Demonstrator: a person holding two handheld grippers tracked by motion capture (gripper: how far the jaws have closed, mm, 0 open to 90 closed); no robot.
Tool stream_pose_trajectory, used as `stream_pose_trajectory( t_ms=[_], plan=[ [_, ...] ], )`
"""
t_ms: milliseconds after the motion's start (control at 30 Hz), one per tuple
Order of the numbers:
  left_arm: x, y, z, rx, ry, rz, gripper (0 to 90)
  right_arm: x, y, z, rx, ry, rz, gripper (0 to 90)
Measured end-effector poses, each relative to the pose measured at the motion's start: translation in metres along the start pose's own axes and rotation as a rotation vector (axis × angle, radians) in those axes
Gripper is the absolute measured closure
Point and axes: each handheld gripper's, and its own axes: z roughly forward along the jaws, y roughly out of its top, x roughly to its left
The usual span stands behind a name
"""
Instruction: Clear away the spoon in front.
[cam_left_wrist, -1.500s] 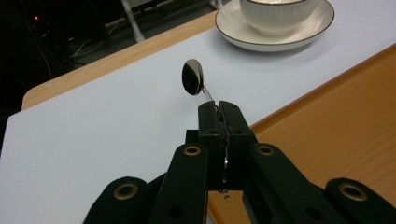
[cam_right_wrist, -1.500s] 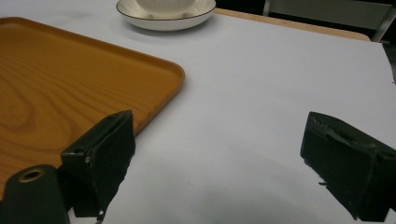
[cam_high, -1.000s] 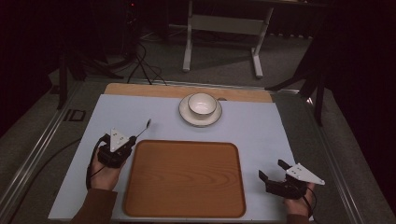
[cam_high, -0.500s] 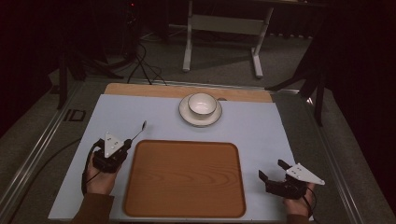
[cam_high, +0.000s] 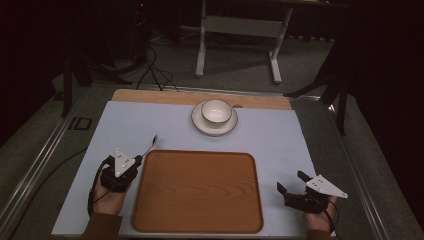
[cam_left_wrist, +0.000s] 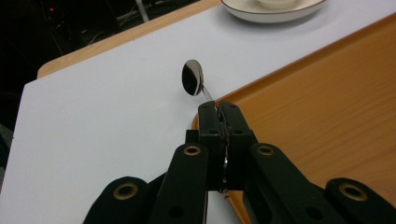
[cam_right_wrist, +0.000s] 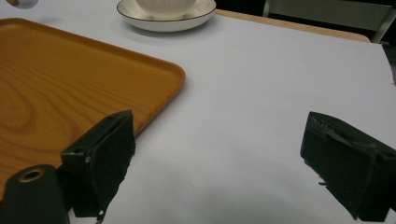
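Observation:
My left gripper (cam_high: 139, 158) is shut on the handle of a small metal spoon (cam_high: 150, 145), just off the wooden tray's (cam_high: 197, 192) far left corner. In the left gripper view, the spoon's bowl (cam_left_wrist: 192, 77) sticks out past the closed jaws of that gripper (cam_left_wrist: 218, 108), above the white mat and the tray's corner (cam_left_wrist: 317, 102). My right gripper (cam_high: 291, 181) rests on the mat to the right of the tray. Its jaws stand wide open with nothing between them (cam_right_wrist: 219, 140).
A white cup (cam_high: 216, 111) sits on a saucer (cam_high: 200, 125) beyond the tray's far edge, seen also as a saucer (cam_right_wrist: 163, 21) in the right gripper view. The white mat (cam_high: 130, 120) covers a wooden tabletop. A dark floor with cables and a stand lies beyond.
My left gripper has drawn slightly back toward the near edge with the spoon still in it. The right gripper has stayed put.

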Motion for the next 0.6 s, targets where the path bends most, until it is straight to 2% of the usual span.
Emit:
stream_pose_trajectory(
  t_ms=[600],
  plan=[
    [-0.012, -0.014, -0.015, 0.012, 0.01, 0.019, 88.6, 0.0, 0.0, 0.0, 0.002, 0.001, 0.001, 10.1]
  ],
)
